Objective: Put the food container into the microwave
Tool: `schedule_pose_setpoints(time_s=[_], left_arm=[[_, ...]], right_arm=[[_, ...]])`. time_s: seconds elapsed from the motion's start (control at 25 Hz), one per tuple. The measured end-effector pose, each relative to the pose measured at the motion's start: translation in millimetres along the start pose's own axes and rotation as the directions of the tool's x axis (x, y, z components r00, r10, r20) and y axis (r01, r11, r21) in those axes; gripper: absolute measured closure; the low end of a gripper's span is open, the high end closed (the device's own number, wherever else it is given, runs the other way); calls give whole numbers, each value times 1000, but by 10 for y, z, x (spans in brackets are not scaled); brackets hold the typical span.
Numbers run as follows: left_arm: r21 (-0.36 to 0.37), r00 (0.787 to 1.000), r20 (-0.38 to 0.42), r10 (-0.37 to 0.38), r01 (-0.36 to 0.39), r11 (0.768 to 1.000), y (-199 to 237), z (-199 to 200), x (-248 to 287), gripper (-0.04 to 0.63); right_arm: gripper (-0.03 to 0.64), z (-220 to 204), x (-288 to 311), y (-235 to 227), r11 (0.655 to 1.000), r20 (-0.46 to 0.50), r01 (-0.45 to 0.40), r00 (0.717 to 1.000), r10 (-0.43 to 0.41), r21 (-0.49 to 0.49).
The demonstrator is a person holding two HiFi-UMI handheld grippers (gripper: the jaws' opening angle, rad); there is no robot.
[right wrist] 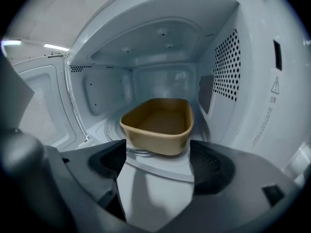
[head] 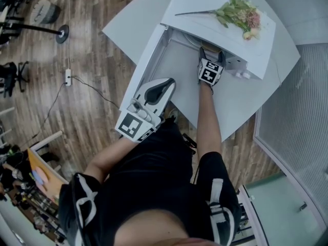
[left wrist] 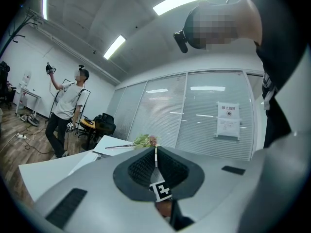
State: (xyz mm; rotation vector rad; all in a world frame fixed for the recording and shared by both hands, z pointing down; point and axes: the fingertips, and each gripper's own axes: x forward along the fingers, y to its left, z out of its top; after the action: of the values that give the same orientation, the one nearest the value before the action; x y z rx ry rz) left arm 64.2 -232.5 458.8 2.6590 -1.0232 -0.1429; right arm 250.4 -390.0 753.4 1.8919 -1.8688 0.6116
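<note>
Head view overhead, right gripper view facing microwave [right wrist: 160, 42]

The right gripper [right wrist: 158, 165] is held out at 1 o'clock on a straightened right arm [head: 207, 118], jaws spread apart. The left gripper [left wrist: 155, 154] is held back at 11 o'clock, jaws pressed together.

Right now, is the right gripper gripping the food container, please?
No: the right gripper has its jaws apart, and the food container rests beyond them inside the microwave.
</note>
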Motion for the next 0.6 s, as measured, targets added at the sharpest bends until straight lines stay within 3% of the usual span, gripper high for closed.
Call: schedule_pose_setpoints(time_s=[0.2,0.32,0.44,0.6], left_arm=[[21,1000,18,-6,6,1000,-69,76,-43,563],[36,999,31,-14,12,999,-186,174,-91,563],[36,999,49,-20,18,999,-389,267,-184,563],[88,997,73,-33,27,996,-727,330,-430,563]], right_arm=[[209,-79,-184,35,1000,-17,2,1000,-2,8],[215,-61,-569,149,997,-2,-57,998,57,54],[306,78,-1234,246,988,59,-119,992,113,99],[435,261,-2193,316,983,117,-159,982,148,90]])
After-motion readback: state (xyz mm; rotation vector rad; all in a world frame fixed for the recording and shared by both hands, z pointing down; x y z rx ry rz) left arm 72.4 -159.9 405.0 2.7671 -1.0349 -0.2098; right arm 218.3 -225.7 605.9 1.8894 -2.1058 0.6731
